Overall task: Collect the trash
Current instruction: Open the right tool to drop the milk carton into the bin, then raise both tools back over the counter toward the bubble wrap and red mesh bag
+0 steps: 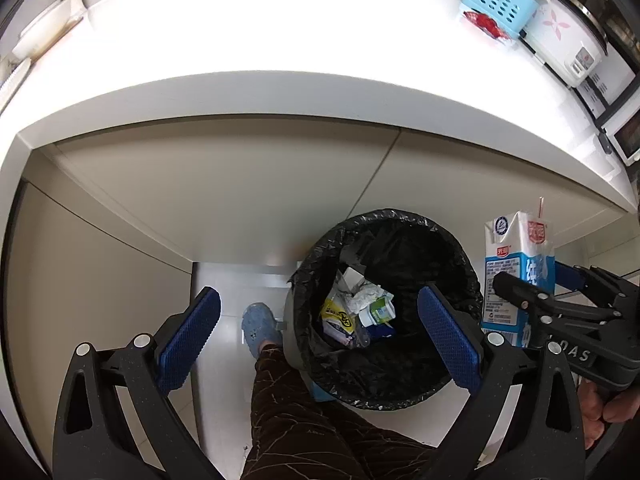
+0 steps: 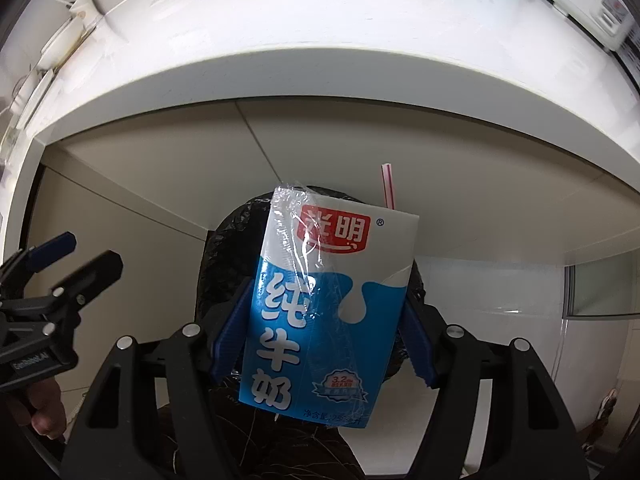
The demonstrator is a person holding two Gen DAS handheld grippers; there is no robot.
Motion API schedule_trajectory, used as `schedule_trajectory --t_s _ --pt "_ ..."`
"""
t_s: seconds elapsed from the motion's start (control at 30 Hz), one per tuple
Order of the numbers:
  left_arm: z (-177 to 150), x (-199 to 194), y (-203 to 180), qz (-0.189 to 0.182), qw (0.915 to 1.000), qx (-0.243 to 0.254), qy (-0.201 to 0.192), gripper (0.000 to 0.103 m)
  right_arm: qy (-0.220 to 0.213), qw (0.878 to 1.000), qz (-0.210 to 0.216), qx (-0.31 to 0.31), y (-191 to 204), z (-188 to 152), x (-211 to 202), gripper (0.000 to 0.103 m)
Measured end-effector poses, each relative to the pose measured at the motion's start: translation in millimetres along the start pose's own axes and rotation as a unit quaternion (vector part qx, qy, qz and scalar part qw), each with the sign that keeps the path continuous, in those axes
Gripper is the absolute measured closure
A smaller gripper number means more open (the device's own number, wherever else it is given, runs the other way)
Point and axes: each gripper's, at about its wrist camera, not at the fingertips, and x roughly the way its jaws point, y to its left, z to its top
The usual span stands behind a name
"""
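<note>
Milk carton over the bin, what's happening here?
A person is collecting trash with two handheld grippers. The right gripper has its fingers clamped on a blue-and-white milk carton with a straw, held above the black-lined trash bin in front of the counter. The left gripper is open and empty over the bin, which already holds wrappers and tissue. The carton isn't dropped yet.
</note>
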Motion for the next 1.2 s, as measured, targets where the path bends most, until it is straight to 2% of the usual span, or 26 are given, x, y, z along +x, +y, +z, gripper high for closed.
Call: schedule_trajectory --t_s 0.07,0.17,0.27,0.37,0.47,0.73,1.2 --pt "1.1 -0.1 3.3 0.001 1.0 -0.004 0.0 0.006 0.004 1.0 0.001 -0.001 3.9 2.0 2.3 0.036" --pt "2.3 -1.5 3.2 0.003 1.0 -0.005 0.0 0.006 0.001 1.0 -0.003 0.0 0.4 4.8 0.3 0.025" --pt "5.4 -3.8 3.5 0.002 1.0 -0.005 -0.001 0.006 -0.008 1.0 0.001 0.006 -2.4 6.5 -4.0 0.021" --pt "9.5 -7.5 2.0 0.0 1.0 -0.005 -0.005 0.006 -0.029 0.999 -0.007 0.015 -6.1 9.1 -15.5 0.012" --pt "15.4 -12.7 1.8 -0.001 0.9999 -0.008 -0.011 0.006 -0.05 0.998 -0.017 0.021 -11.2 16.1 -29.0 0.009" --pt "45.5 -33.8 -3.4 -0.008 0.9995 -0.013 -0.027 0.006 -0.098 0.994 -0.031 0.044 -24.2 49.3 -67.6 0.008" --pt "119.6 -63.6 -7.2 -0.017 0.998 -0.009 -0.061 0.006 -0.146 0.987 -0.032 0.051 -40.2 106.3 -112.6 0.008"
